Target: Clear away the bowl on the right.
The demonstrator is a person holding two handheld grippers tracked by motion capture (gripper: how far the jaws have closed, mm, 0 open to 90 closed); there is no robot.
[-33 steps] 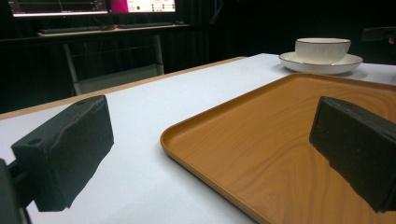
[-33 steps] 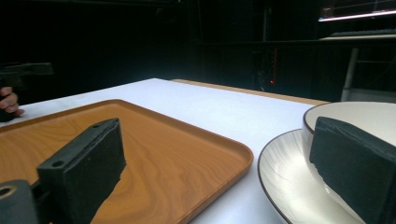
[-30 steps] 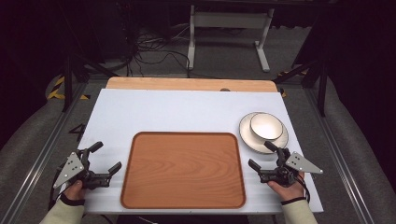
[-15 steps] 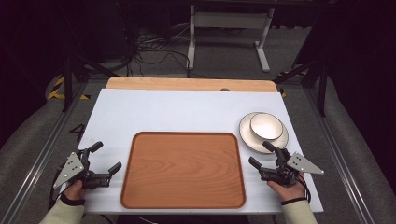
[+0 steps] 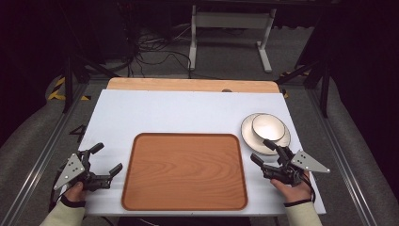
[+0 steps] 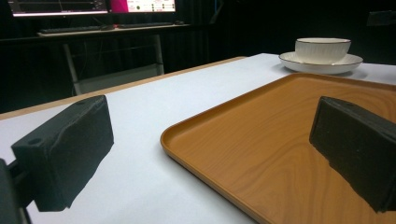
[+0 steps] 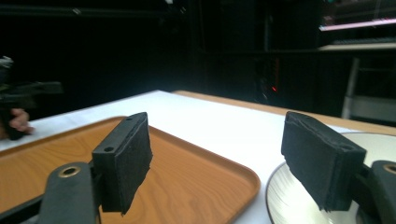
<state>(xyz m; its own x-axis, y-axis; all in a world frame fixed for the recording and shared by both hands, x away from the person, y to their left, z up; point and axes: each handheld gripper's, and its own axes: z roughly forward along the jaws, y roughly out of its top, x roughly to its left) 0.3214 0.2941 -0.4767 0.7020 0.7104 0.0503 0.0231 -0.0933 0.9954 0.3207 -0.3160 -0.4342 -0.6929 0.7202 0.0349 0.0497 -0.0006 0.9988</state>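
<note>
Right now I have the left gripper (image 5: 106,160) parked low at about 8 o'clock on the white desk (image 5: 188,113), its jaws spread wide with nothing between them; in the left gripper view the two black pads (image 6: 70,149) frame the near corner of the wooden tray (image 6: 280,140), one pad over bare desk and the other over the tray's floor. That tray (image 5: 186,172) lies flat at roughly 6 o'clock, square to the desk edge, and it carries nothing. My right gripper (image 5: 264,151) sits at about 4 o'clock, just off the tray's right rim, and its jaws have just been closing, though they are parted as of this frame and grip nothing. From the high view its farther fingertip (image 5: 269,144) overlaps the near rim of the white plate (image 5: 251,141); whether it touches I cannot tell. In the right gripper view the pads (image 7: 126,158) straddle the gap between the tray's corner (image 7: 210,182) and the plate's edge (image 7: 289,196), with the left hand (image 7: 18,120) visible far off at 9 o'clock. A white bowl (image 5: 268,127) stands upright on the plate at about 3 o'clock, near the desk's right edge, well apart from the left gripper and close to the right one.
</note>
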